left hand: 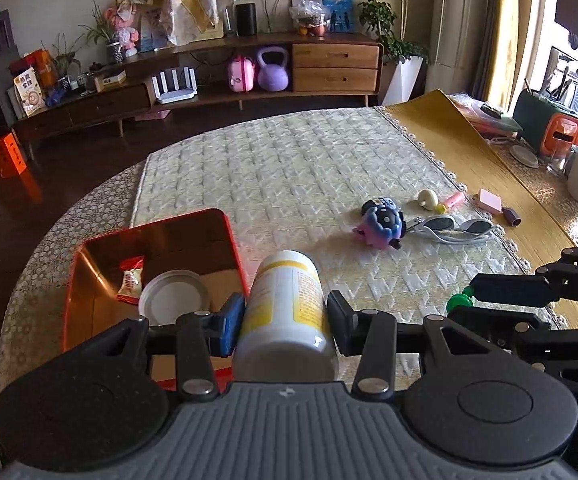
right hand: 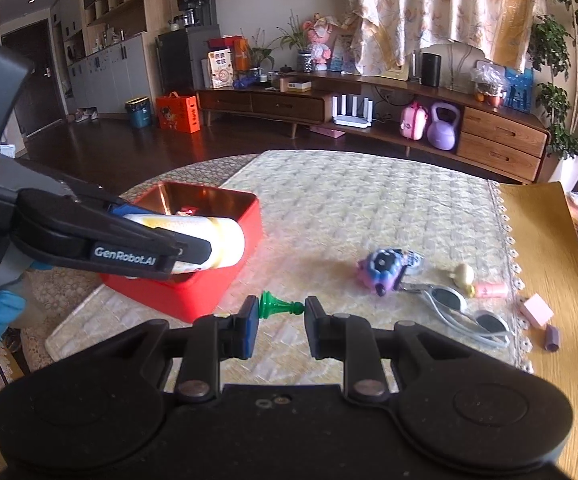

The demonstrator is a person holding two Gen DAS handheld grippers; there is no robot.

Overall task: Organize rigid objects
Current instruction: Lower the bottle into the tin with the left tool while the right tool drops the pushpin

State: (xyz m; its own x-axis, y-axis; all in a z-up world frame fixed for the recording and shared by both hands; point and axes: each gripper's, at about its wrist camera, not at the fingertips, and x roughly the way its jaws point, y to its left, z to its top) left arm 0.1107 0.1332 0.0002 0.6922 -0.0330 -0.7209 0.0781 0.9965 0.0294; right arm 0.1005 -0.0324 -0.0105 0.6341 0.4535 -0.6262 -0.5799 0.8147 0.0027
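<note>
My left gripper (left hand: 285, 320) is shut on a white and yellow bottle (left hand: 285, 312) and holds it beside the right rim of the red box (left hand: 157, 224); in the right wrist view the bottle (right hand: 225, 240) hangs over the red box (right hand: 217, 280). The box holds a round white lid (left hand: 175, 296) and a red snack packet (left hand: 131, 282). My right gripper (right hand: 281, 322) is shut on a green chess pawn (right hand: 279, 305), lying sideways between the pads; it also shows in the left wrist view (left hand: 462, 301).
On the cream mat (left hand: 289, 168) lie a pink-and-blue toy (left hand: 381, 226), white goggles (left hand: 453, 229), a yellow duck (left hand: 429, 199), a pink tube (left hand: 454, 200). A pink block (left hand: 490, 200) and a small purple piece (left hand: 512, 216) lie on the gold cloth.
</note>
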